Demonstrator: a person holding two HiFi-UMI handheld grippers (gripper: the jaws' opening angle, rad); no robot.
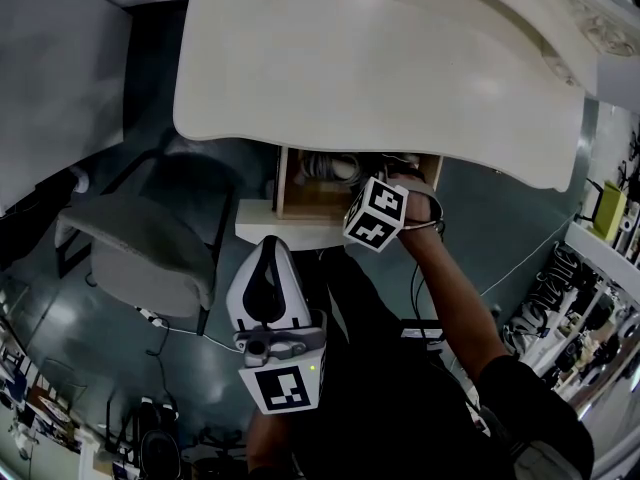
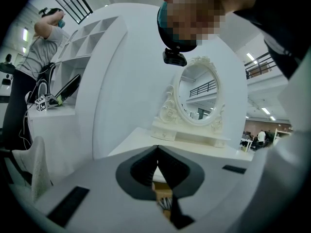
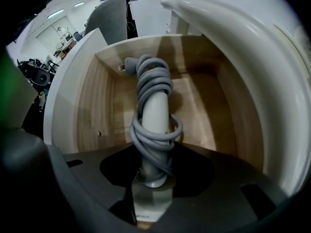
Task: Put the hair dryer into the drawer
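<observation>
Right gripper (image 3: 153, 178) is down in the open drawer (image 3: 92, 110), and its jaws are spread wide around the near end of the hair dryer (image 3: 154, 115). By the look of it they're pinching that end, not standing clear.

The dryer is inside the drawer, over the wooden floor. I can't tell whether it's resting there or just above.

Left gripper (image 2: 156, 149) hangs back at 6 o'clock from the drawer in the head view. Its jaws are pressed together at the tips with nothing in them.

Handling, as I judge it: a hard plastic shell, rigid and smooth, so a bit slippery under the pads. Moderate weight, most of it likely in the motor end. The grey cord (image 3: 153, 81) is wound tight round the handle. It's soft and springy, and it could slide or unwind if grabbed alone. Best hold is on the solid body, where the jaws are now, not on the coils.

Orientation in the right gripper view: the long axis runs from 6 o'clock at the jaws to 12 o'clock, towards the drawer's back wall. The plug (image 3: 127, 64) sits at about 11 o'clock.
</observation>
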